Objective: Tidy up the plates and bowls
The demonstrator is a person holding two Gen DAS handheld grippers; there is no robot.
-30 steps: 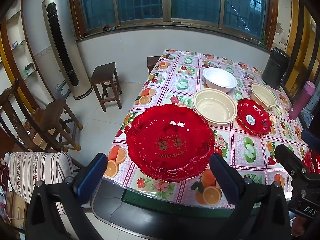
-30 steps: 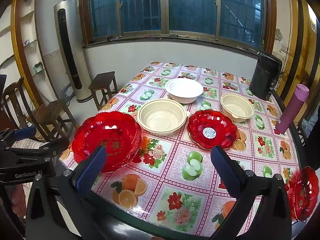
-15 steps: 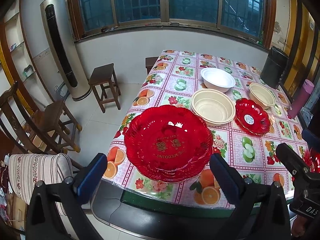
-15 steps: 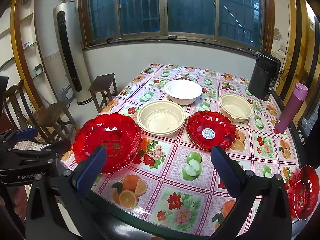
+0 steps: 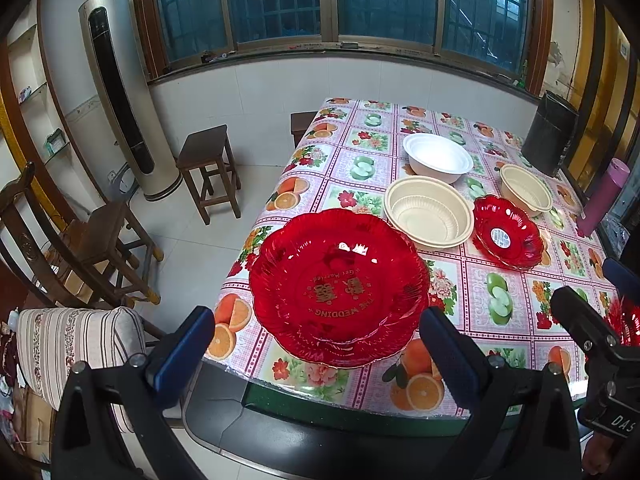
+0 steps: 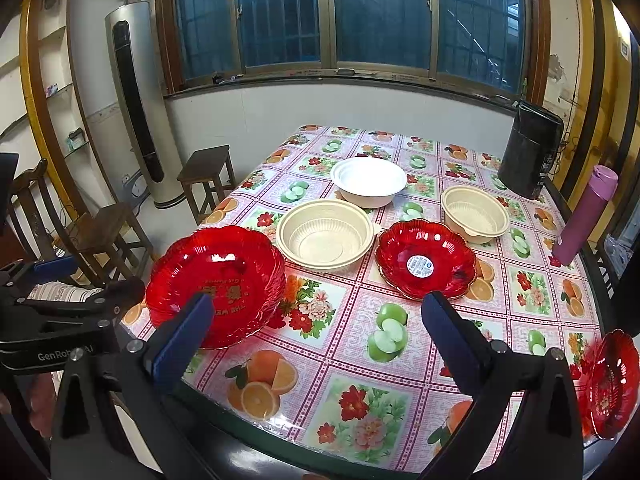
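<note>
Above the table's near edge point(image 5: 360, 394), both grippers, left gripper point(image 5: 316, 344) and right gripper point(image 6: 320, 332), hover wide apart, empty.

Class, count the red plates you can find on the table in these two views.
3. A large red plate sits at the near left corner, a smaller red plate in the middle beside the cream bowls, and a third red plate at the near right edge, partly cut off.

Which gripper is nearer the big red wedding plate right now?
Left. The left gripper hangs open right over the big red wedding plate at the table's near corner; the right gripper hangs open further right, above bare tablecloth.
</note>
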